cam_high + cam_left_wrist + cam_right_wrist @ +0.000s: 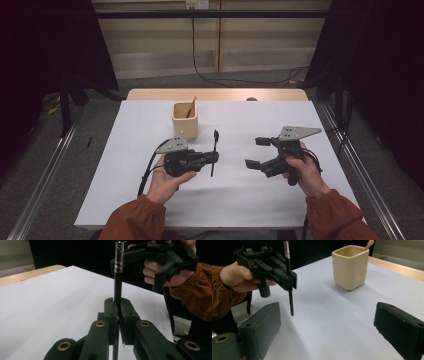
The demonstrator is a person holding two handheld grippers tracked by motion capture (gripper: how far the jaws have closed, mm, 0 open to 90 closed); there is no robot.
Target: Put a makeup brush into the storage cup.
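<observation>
Left gripper point(214, 159), frame centre: jaws clamped on a black pen point(214, 151), seemingly upright. Right gripper point(258, 152), centre right: jaws wide apart, nothing between. Beige cup point(185, 120) above centre.

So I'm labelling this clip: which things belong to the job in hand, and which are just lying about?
In the job:
- black pen, clamped in the left gripper
- right gripper, open, facing it
- cream cup

Lying about:
- wooden stick standing in the cup
- white table sheet
</observation>
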